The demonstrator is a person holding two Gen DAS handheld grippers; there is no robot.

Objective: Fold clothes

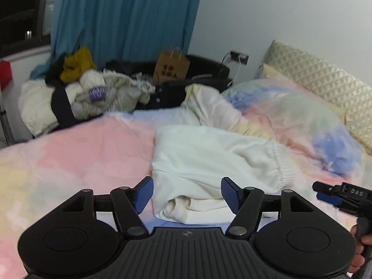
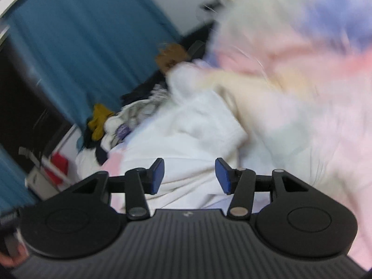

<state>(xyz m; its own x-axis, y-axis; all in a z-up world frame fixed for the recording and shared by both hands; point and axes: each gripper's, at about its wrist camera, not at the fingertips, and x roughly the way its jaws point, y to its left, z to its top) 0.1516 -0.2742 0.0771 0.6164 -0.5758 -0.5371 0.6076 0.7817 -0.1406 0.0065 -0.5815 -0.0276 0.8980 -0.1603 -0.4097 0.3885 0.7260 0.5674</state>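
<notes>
Basically, white sweatpants lie partly folded on the pastel duvet, bunched end right between the left claw pads. Left claw wide, holding nothing; right claw wide too, over the same cloth. Risk: pinching duvet with the pants, or grabbing one layer so the fold slides apart; right view blurry.

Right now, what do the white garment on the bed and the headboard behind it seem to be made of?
White garment: looks like soft, matte fleece or sweatshirt knit, with a ribbed gathered band at one edge. Headboard: seems padded, slightly shiny cream fabric, stitched in a diamond quilt.
</notes>
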